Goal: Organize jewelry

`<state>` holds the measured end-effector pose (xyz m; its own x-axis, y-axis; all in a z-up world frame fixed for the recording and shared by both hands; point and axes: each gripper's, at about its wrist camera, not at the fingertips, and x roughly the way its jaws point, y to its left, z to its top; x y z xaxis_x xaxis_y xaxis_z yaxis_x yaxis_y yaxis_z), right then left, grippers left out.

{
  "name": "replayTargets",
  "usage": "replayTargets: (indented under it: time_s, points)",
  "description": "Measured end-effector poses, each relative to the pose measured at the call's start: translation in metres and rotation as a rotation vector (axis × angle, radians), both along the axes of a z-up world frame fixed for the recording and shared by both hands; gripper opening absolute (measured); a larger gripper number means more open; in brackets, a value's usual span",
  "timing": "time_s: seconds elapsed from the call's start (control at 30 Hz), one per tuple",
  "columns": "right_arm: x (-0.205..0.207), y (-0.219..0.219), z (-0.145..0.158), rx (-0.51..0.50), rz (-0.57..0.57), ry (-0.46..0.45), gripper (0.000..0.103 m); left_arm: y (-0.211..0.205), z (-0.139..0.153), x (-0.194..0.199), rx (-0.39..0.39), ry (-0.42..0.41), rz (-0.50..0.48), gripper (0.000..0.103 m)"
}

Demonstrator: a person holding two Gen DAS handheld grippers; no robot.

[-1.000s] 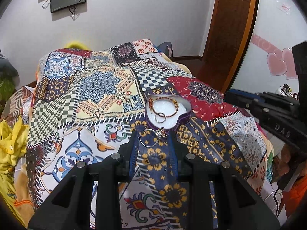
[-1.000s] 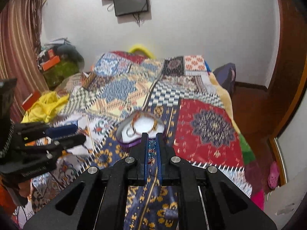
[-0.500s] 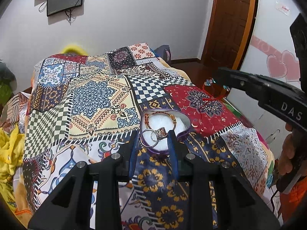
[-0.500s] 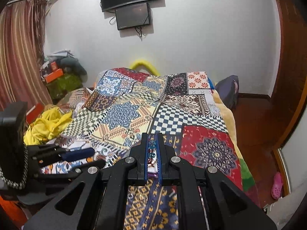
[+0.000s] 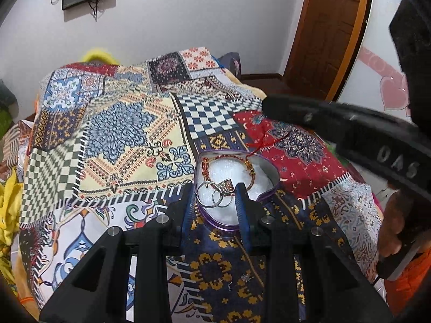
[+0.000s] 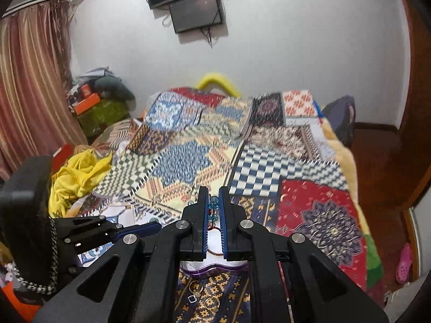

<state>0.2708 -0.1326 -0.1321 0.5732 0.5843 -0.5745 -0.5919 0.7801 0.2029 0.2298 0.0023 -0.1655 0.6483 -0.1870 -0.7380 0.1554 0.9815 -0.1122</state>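
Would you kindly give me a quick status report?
Left gripper open around rings over heart-shaped tin. Right gripper shut on beaded bracelet. Loose rings on bedspread.

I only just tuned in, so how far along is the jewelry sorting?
Partway. Done: a beaded bracelet and rings lie in the heart-shaped box, between the left gripper's open fingers. In hand: the right gripper is clamped on a blue-beaded string above the box. Left: small rings on the bedspread.
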Motion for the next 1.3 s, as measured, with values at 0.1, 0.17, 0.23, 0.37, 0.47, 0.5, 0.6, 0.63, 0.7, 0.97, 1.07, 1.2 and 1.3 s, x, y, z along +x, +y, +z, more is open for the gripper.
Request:
replayTargets:
  time_s: [0.1, 0.17, 0.23, 0.37, 0.47, 0.5, 0.6, 0.63, 0.7, 0.97, 1.07, 1.2, 1.3]
  points:
    - [0.008, 0.003, -0.018, -0.017, 0.012, 0.051, 0.007, -0.001, -0.007, 0.005, -0.003, 0.027, -0.008, 0.029]
    - [0.012, 0.004, -0.028, -0.028, 0.023, 0.081, 0.007, -0.003, -0.012, 0.007, -0.006, 0.043, -0.015, 0.029]
    - [0.014, 0.006, -0.039, -0.055, 0.027, 0.104, 0.007, -0.005, -0.015, 0.009, -0.005, 0.056, -0.025, 0.029]
    - [0.016, 0.004, -0.051, -0.089, 0.037, 0.128, 0.007, -0.010, -0.020, 0.011, 0.007, 0.069, -0.031, 0.029]
    - [0.020, 0.004, -0.059, -0.107, 0.064, 0.156, 0.007, -0.013, -0.021, 0.014, 0.020, 0.070, -0.033, 0.029]
    - [0.020, 0.003, -0.060, -0.109, 0.065, 0.159, 0.007, -0.013, -0.021, 0.014, 0.025, 0.069, -0.034, 0.029]
    - [0.022, 0.001, -0.059, -0.107, 0.073, 0.165, 0.007, -0.014, -0.020, 0.015, 0.020, 0.074, -0.040, 0.029]
    - [0.021, 0.000, -0.059, -0.106, 0.073, 0.162, 0.007, -0.014, -0.020, 0.015, 0.022, 0.074, -0.040, 0.029]
    - [0.020, -0.002, -0.056, -0.107, 0.073, 0.154, 0.007, -0.015, -0.020, 0.015, 0.024, 0.074, -0.042, 0.029]
    - [0.018, -0.007, -0.048, -0.091, 0.063, 0.153, 0.012, -0.009, -0.011, 0.004, 0.047, 0.049, -0.018, 0.029]
    - [0.014, -0.009, -0.043, -0.098, 0.050, 0.133, 0.019, -0.002, -0.003, -0.004, 0.048, 0.037, -0.005, 0.029]
    - [0.007, -0.010, -0.035, -0.116, 0.044, 0.100, 0.023, 0.007, 0.008, -0.013, 0.049, 0.021, 0.011, 0.030]
    - [-0.001, -0.011, -0.029, -0.113, 0.044, 0.076, 0.027, 0.012, 0.017, -0.021, 0.051, 0.005, 0.023, 0.031]
